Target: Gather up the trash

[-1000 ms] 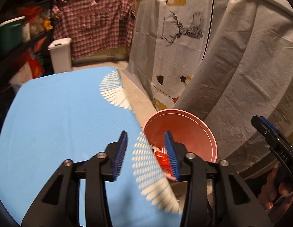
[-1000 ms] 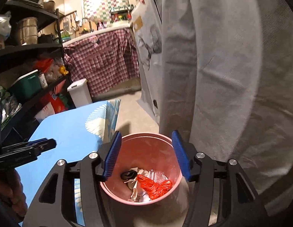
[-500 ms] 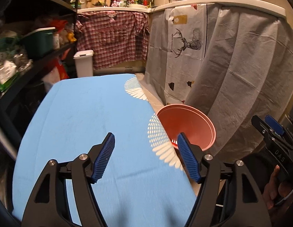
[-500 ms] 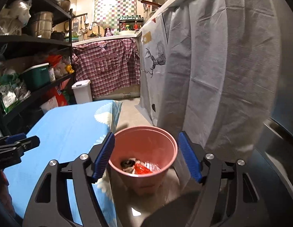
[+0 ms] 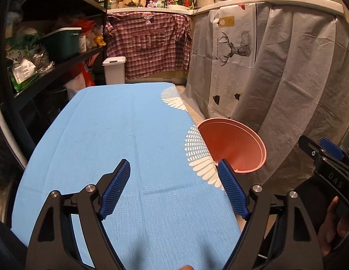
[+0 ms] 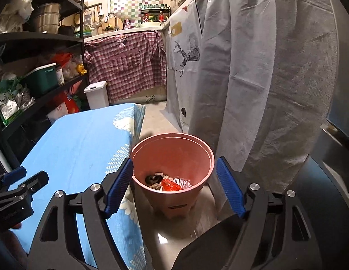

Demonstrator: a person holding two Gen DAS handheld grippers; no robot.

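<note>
A pink bin point(image 6: 173, 171) stands on the floor beside the blue-clothed table point(image 6: 79, 148). Inside it lie a red wrapper point(image 6: 171, 185), crumpled paper and clear plastic. My right gripper point(image 6: 174, 186) hovers just behind the bin, jaws still opening, nothing between the pads. My left gripper point(image 5: 174, 186) hangs over the table's cloth point(image 5: 120, 135), jaws still opening and empty; the bin point(image 5: 233, 146) shows past its right finger. The right gripper point(image 5: 327, 157) appears at the right edge there, held by a hand.
Grey cloth point(image 6: 253, 78) drapes a counter close to the bin's right. Dark shelves point(image 5: 39, 51) with packets and a green box line the left. A white lidded bin point(image 5: 114, 70) and a plaid shirt point(image 5: 147, 45) stand at the far end. Floor runs between table and curtain.
Both grippers have drawn back from the bin and their jaws have spread wider. The left one swung left over the table, so the bin shifted to its right.
</note>
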